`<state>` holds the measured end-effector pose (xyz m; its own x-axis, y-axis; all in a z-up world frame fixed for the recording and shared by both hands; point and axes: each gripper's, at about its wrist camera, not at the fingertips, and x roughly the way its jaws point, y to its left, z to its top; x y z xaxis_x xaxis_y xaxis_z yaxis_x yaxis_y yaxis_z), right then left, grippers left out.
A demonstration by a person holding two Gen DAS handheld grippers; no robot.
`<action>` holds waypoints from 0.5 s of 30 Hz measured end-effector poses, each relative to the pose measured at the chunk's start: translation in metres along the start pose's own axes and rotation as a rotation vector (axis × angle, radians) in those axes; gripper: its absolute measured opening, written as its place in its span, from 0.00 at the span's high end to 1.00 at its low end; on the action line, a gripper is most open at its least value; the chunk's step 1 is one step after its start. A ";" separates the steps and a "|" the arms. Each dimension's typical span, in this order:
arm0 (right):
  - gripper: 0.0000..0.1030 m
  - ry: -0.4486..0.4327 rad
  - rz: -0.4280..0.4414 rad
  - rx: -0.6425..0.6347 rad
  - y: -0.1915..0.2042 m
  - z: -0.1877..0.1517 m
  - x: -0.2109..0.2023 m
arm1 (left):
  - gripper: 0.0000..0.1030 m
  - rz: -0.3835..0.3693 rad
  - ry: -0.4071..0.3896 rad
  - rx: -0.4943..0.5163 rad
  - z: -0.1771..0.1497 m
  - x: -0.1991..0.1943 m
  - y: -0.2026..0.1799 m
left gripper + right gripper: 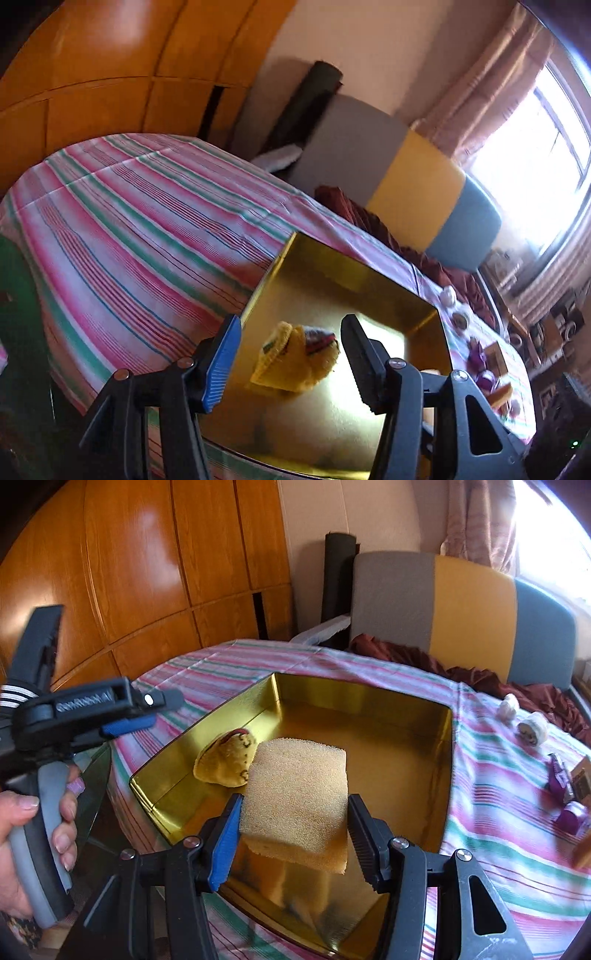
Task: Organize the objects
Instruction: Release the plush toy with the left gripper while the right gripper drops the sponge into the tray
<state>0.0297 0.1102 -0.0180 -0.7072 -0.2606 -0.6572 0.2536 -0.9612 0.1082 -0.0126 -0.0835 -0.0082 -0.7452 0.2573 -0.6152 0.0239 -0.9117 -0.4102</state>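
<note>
A shiny gold tin box stands open on the striped tablecloth. A small yellow pouch lies inside it near the left wall. My left gripper is open and empty, hovering above the pouch; it also shows in the right wrist view, held by a hand at the left. My right gripper is shut on a tan sponge block and holds it over the box, right of the pouch.
Small objects lie on the tablecloth right of the box: two white rolls, purple items and a small box. A grey, yellow and blue chair stands behind the table. A wooden wardrobe fills the left.
</note>
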 end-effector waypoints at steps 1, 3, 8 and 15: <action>0.45 0.009 0.012 0.004 0.002 0.001 0.004 | 0.45 0.004 -0.006 -0.004 0.001 -0.001 0.001; 0.45 0.031 0.037 0.008 0.006 0.002 0.011 | 0.45 0.018 -0.029 -0.008 0.004 -0.003 0.002; 0.45 0.071 0.056 0.032 0.016 0.007 0.028 | 0.45 0.014 -0.063 -0.011 0.005 -0.009 -0.001; 0.15 0.134 0.102 0.078 0.025 0.005 0.046 | 0.45 -0.009 -0.058 -0.019 0.004 -0.010 0.000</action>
<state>0.0000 0.0738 -0.0423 -0.5846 -0.3481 -0.7328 0.2639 -0.9357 0.2340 -0.0076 -0.0874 0.0008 -0.7830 0.2458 -0.5715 0.0290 -0.9032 -0.4282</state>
